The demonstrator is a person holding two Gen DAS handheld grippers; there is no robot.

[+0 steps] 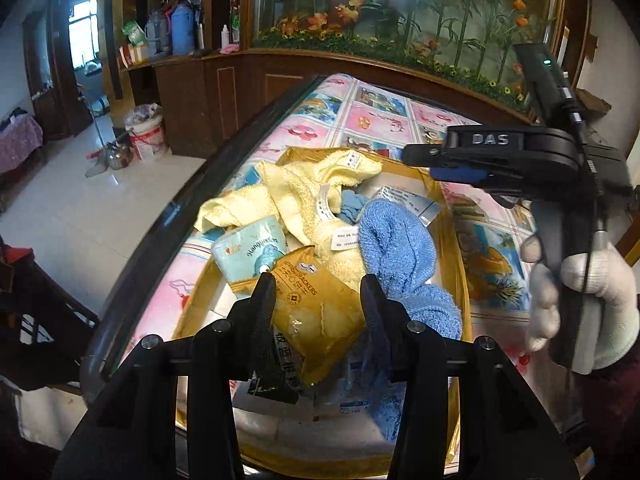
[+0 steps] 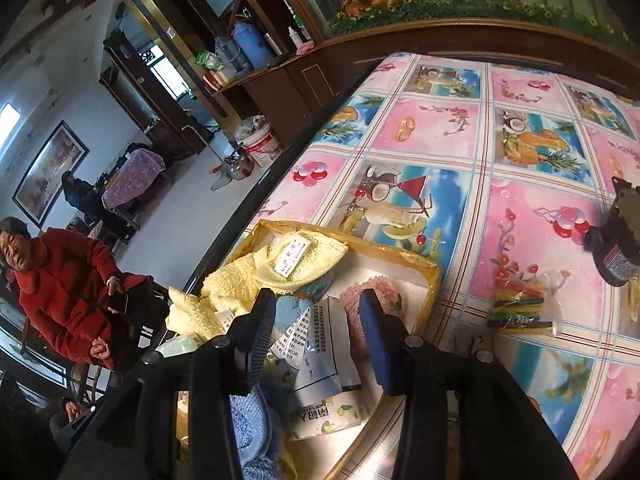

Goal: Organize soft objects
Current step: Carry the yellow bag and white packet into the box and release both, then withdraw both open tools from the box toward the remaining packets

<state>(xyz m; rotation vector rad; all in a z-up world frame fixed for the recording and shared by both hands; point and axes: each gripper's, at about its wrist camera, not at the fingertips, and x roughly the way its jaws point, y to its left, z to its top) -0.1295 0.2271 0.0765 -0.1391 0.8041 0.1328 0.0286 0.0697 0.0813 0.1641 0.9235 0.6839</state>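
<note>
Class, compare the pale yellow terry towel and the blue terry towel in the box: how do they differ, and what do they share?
The pale yellow terry towel is spread loosely, one corner draped over the box's far left edge; the blue terry towel is bunched into a roll on the right. The yellow one shows several white tags; no tag shows on the blue one. Both are soft, looped cloth lying in the yellow-lined cardboard box.

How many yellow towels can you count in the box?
2, as far as shows: one yellow towel lies bunched at the far end of the box; another drapes over its left edge. They may be one folded cloth, and more may be buried.
</note>
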